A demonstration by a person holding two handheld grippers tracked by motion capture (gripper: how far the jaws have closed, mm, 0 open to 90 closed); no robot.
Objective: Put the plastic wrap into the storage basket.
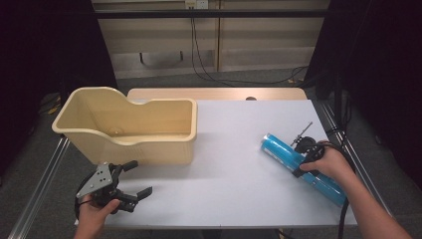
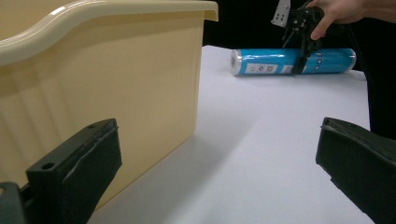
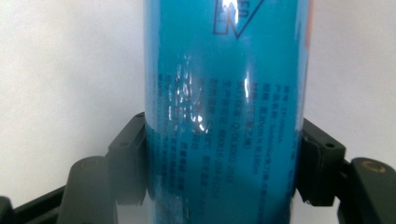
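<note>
Right gripper (image 1: 306, 158) is clamped across a blue tube (image 1: 303, 168) lying flat on the white table (image 1: 234, 149); in the right gripper view both black jaws press the tube's (image 3: 224, 116) sides, one each side, roughly mid-length, no gap visible. The tube runs diagonally away from the right hand (image 1: 331, 164), its capped end pointing toward the table centre, the other end back under the person's forearm. Seen from the left gripper view the right gripper (image 2: 301, 35) comes down on the tube (image 2: 292, 61) from above, tube seemingly resting on the table, though contact underneath is hard to confirm.

Left gripper (image 1: 130, 186) sits low at the near left table edge, held by the left hand (image 1: 94, 214), jaws spread wide with nothing between them; its own view shows both jaws far apart over bare table. Just ahead of it and to its left stands a cream plastic bin (image 1: 124, 124), open top, near wall (image 2: 102, 93) close beside its left jaw, not touching. The tube lies well apart from the left gripper, far ahead to its right, beyond the bin's corner
</note>
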